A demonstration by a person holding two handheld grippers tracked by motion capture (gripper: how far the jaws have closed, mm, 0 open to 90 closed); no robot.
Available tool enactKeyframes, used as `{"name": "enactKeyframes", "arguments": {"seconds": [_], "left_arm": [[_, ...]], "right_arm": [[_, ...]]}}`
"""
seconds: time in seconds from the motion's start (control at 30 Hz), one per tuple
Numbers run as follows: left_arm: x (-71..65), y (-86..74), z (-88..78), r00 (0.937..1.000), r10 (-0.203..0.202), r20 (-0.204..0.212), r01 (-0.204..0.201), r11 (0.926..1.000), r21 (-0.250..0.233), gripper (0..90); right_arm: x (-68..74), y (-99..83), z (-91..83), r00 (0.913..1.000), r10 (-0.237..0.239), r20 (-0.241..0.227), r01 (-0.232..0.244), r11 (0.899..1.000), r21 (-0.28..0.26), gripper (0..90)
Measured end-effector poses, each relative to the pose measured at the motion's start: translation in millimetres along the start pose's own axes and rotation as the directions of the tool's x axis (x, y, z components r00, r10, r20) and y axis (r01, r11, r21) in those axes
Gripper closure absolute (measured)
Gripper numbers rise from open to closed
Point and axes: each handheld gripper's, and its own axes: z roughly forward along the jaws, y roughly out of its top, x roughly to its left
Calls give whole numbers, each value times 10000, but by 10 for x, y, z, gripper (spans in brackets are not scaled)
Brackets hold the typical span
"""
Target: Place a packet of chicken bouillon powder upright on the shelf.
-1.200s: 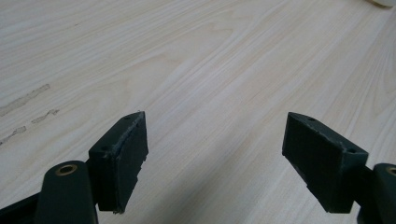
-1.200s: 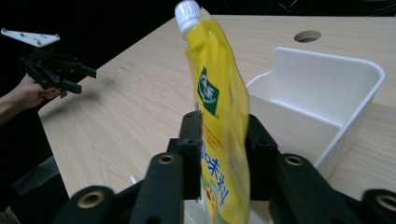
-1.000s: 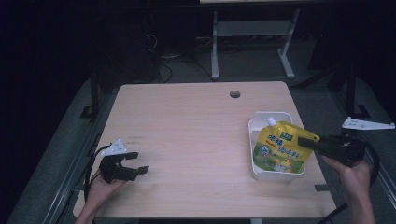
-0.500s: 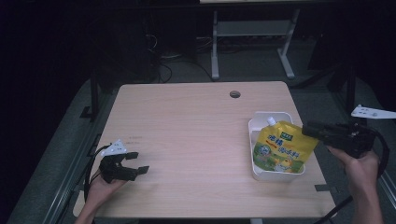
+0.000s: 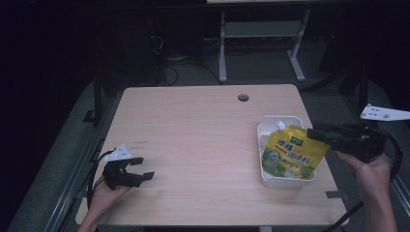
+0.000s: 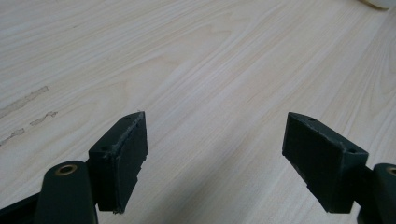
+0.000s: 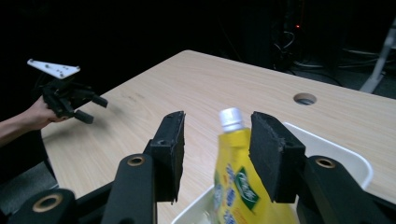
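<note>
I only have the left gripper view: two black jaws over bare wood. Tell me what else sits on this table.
Observer: A white tray sits near the table's right edge, in the high view.
Operator: Say what's in it.
Observer: A yellow spouted pouch with a white cap stands in it, leaning against the tray's back wall.
Operator: Report the other gripper.
Observer: The right gripper is open, its jaws on either side of the pouch's cap, not touching it.
Operator: Report mine.
Observer: The left gripper is open too, holding nothing, at the table's near left corner.
</note>
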Motion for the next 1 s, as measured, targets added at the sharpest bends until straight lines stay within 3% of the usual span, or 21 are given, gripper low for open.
{"name": "enactKeyframes", "arguments": {"seconds": [0.43, 1.0], "left_arm": [[2, -1, -6, 10000, -7, 11, 8, 10000, -27, 218], [1, -3, -9, 10000, 12, 21, -12, 10000, -47, 217]], "right_arm": [[338, -65, 252, 9971, -425, -636, 449, 9984, 354, 497], [663, -270, 540, 9929, -775, -904, 848, 9933, 792, 460]]}}
